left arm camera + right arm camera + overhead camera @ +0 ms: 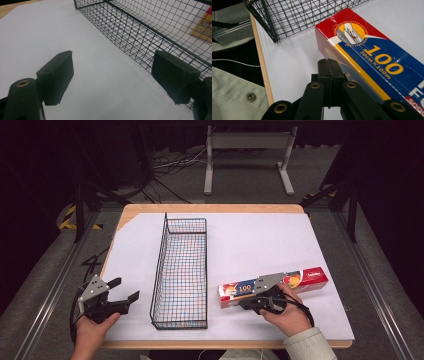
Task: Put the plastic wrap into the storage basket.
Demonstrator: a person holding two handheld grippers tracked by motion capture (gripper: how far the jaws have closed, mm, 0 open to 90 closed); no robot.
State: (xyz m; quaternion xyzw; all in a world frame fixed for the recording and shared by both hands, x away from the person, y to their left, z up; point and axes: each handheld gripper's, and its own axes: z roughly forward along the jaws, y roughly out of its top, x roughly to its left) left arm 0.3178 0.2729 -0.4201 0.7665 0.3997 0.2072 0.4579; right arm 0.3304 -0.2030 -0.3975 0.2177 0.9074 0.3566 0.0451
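From my seat, the wire basket [181, 270] sits mid-table at twelve o'clock, the foil box [305, 280] on the table at its three o'clock.

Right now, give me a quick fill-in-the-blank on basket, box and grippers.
1. The wire basket holds ____.
2. The long box lies on the basket's ____ side in the high view.
3. The right gripper has its jaws ____.
4. The left gripper has its jaws ____.
Missing words: nothing; right; shut; open
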